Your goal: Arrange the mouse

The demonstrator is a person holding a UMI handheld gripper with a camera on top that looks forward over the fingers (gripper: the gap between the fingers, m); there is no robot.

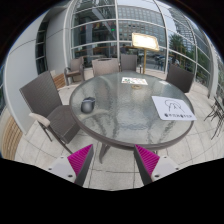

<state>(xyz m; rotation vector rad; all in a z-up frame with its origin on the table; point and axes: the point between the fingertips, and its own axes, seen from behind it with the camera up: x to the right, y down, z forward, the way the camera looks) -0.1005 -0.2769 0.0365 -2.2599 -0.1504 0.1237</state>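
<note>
Outdoors on a tiled terrace backed by tall glass walls, a round glass table fills the middle of the scene. The gripper hangs just short of the table's near rim, its two fingers spread wide apart with their magenta pads facing one another and nothing between them.

Beyond the fingers, on the table's left part, lies the mouse, a small dark rounded lump resting flat on the glass, well apart from the gripper. On the table's opposite side, to the right of the mouse, lies a white sheet with faint markings, flat on the glass. Grey woven chairs stand round the table, one close against the rim nearest the mouse. Past the table's far side stands a pale lamp-like box on a post.

Judged from its look, the mouse should be light and rigid, with a smooth plastic shell that may slip both in the pads and on the glass. The surest hold would be across its two long flanks, low down, where the sides run nearly parallel. The table top is hard and glossy, ringed by a metal rim, so the mouse would slide if nudged.
</note>
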